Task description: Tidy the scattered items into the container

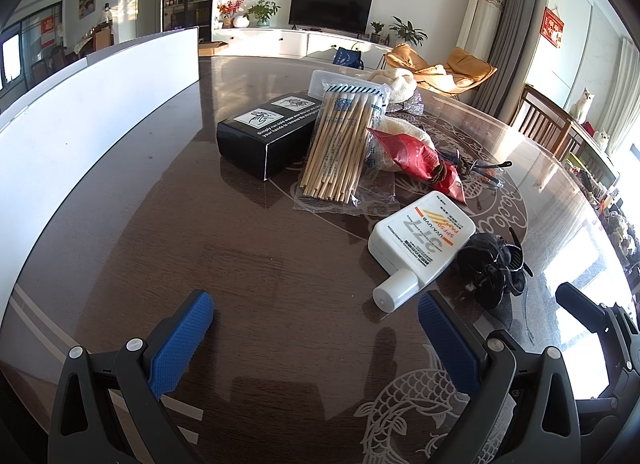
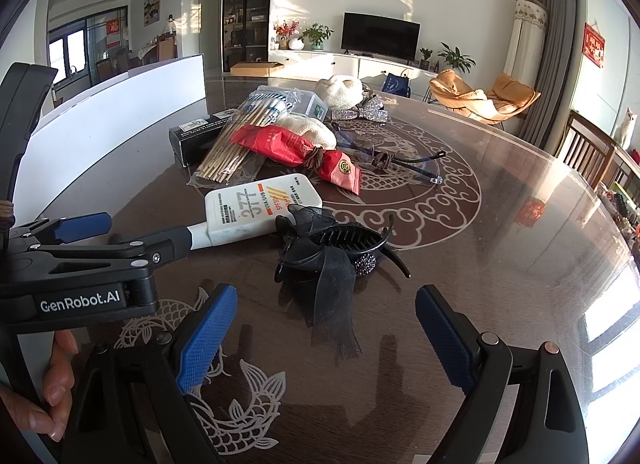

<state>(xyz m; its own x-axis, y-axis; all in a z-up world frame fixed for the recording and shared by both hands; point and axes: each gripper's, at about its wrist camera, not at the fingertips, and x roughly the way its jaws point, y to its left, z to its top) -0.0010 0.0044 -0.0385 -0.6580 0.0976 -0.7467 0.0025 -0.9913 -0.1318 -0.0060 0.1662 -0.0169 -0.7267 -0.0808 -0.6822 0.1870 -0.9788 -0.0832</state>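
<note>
Scattered items lie on a dark round table: a white sunscreen bottle [image 1: 420, 248] [image 2: 260, 208], a black bow hair claw [image 1: 494, 264] [image 2: 332, 252], a red packet [image 1: 420, 162] [image 2: 296, 152], a bag of wooden sticks [image 1: 340, 144] [image 2: 236, 144], a black box [image 1: 264, 136] [image 2: 192, 136], glasses [image 2: 400, 158] and a silver bow [image 2: 360, 112]. The white container [image 1: 80, 112] [image 2: 108, 116] stands at the left. My left gripper [image 1: 316, 314] [image 2: 132, 234] is open just short of the bottle's cap. My right gripper [image 2: 326, 316] is open and empty, just in front of the hair claw.
A clear plastic case [image 1: 340, 82] and cream cloth items [image 1: 396, 82] lie behind the pile. Wooden chairs [image 1: 548, 120] stand at the table's right edge. The near table surface has a fish inlay [image 1: 404, 404].
</note>
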